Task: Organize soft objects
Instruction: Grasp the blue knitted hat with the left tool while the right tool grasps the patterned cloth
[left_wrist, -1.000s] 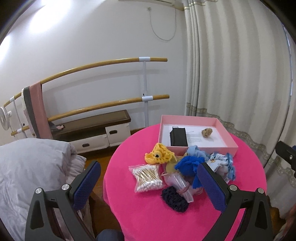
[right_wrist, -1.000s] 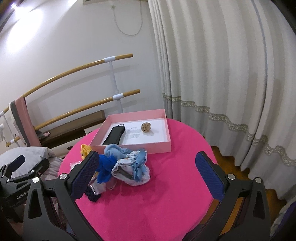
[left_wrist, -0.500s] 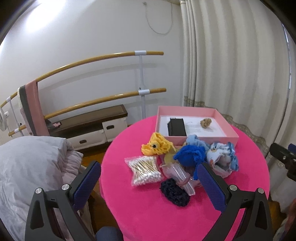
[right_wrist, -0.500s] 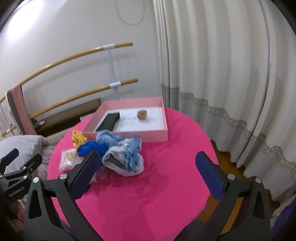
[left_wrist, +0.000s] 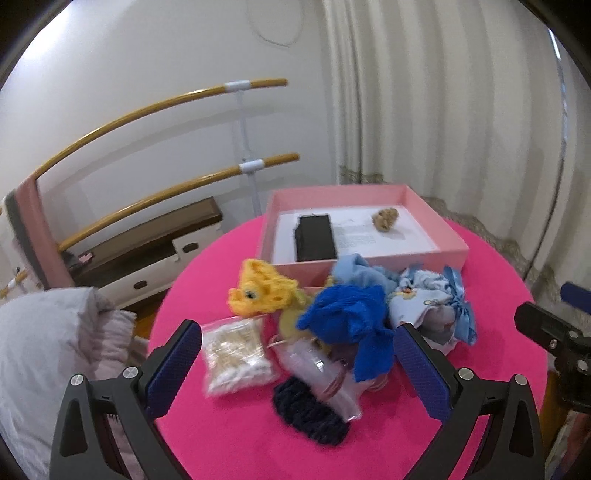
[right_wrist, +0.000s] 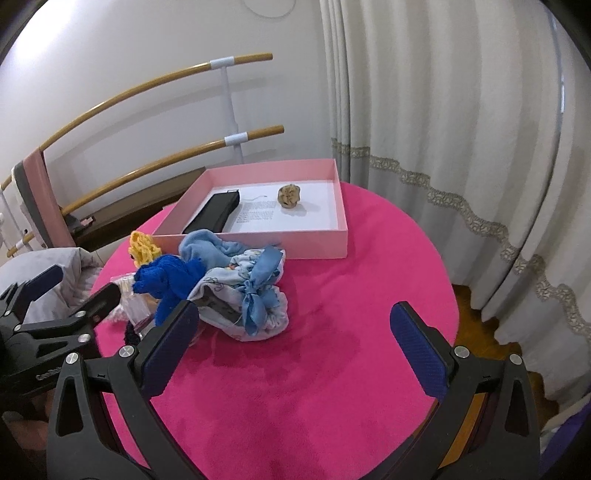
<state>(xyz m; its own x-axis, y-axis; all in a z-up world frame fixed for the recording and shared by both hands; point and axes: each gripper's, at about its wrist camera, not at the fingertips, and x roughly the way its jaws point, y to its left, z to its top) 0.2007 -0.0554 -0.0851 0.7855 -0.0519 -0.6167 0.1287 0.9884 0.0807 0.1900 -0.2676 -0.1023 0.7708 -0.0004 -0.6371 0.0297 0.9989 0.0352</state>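
A pile of soft things lies on the round pink table (left_wrist: 491, 266): a yellow crochet piece (left_wrist: 262, 291), a royal-blue cloth (left_wrist: 351, 317), a light-blue cloth (left_wrist: 356, 271), a printed pouch with a blue ribbon (left_wrist: 428, 306) and a dark knitted piece (left_wrist: 310, 413). The pink box (left_wrist: 448, 245) behind holds a black case (left_wrist: 316, 238) and a tan scrunchie (left_wrist: 385, 218). My left gripper (left_wrist: 295, 369) is open over the pile's near edge. My right gripper (right_wrist: 291, 343) is open and empty, right of the pouch (right_wrist: 255, 295).
A bag of cotton swabs (left_wrist: 236, 354) and a clear plastic packet (left_wrist: 321, 376) lie in the pile. Curtains (right_wrist: 461, 110) hang to the right. Wooden ballet bars (left_wrist: 166, 107) and a low cabinet (left_wrist: 155, 251) stand behind. A white quilt (left_wrist: 44, 350) lies left.
Both grippers have moved forward and down toward the table; the pile and box look larger and closer. Both stay open and nothing was picked up.
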